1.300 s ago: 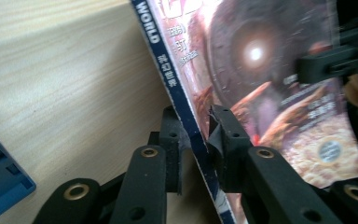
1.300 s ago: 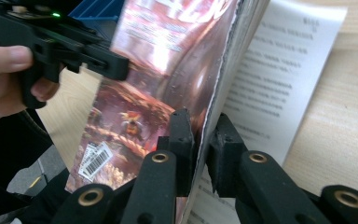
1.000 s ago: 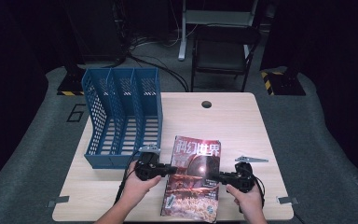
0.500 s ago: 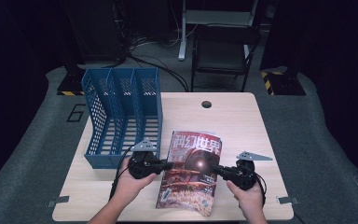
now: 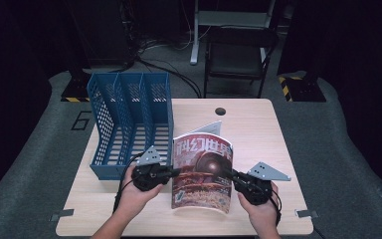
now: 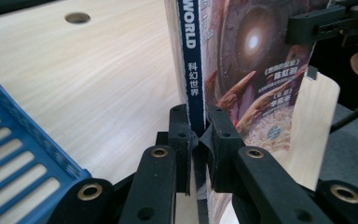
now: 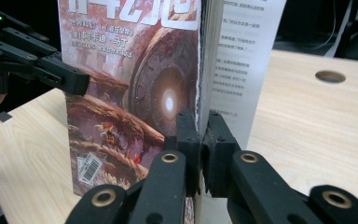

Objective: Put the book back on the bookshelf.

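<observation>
1. The left gripper (image 5: pixel 175 172) is clamped on the magazine's (image 5: pixel 202 172) spine edge.
2. The right gripper (image 5: pixel 229 174) pinches its opposite edge.
3. The magazine is tilted up above the table (image 5: pixel 258 124), beside the blue file rack (image 5: pixel 129 124).

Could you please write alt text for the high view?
Two hand-held grippers, left gripper and right gripper, clamp a magazine by opposite edges, raising it over a wooden table. A blue file rack stands to its left.
</observation>
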A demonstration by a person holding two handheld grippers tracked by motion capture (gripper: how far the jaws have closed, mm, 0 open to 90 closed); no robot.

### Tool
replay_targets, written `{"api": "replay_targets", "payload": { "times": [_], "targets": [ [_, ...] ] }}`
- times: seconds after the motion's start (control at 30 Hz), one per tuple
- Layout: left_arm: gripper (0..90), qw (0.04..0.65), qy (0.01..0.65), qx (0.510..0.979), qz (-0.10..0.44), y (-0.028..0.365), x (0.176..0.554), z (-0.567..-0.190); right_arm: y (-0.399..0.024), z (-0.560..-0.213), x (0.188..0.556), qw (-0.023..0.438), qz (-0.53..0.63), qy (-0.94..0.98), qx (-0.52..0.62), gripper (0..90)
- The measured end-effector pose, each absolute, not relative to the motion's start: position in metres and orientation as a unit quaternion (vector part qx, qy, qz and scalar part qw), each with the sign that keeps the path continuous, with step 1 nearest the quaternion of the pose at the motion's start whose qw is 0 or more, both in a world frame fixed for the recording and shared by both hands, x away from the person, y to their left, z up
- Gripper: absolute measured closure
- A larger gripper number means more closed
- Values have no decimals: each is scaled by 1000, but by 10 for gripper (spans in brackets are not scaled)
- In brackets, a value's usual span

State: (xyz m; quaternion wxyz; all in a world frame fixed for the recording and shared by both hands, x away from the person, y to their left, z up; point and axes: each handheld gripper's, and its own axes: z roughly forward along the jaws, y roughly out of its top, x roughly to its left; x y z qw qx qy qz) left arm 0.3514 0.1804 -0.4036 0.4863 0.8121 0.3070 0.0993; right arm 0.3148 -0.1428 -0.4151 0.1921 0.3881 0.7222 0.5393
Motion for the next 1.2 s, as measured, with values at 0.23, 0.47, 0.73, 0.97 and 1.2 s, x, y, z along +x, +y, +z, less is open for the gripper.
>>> {"api": "replay_targets", "payload": {
  "times": [0.23,0.47,0.73,0.97,1.2],
  "targets": [
    [836,499,314,803,89,178,341,-413,-142,-421,316,175,547,725,381,864],
    [839,506,305,803,76,184,334,-414,-147,-425,311,149,555,719,390,823],
    [837,516,298,800,75,189,326,-417,-147,-445,313,116,494,770,387,749],
    [837,516,284,804,78,190,323,-417,-143,-469,318,64,445,799,399,746],
    [840,507,277,812,85,188,318,-415,-141,-484,321,11,415,805,424,791]
  ]
}}
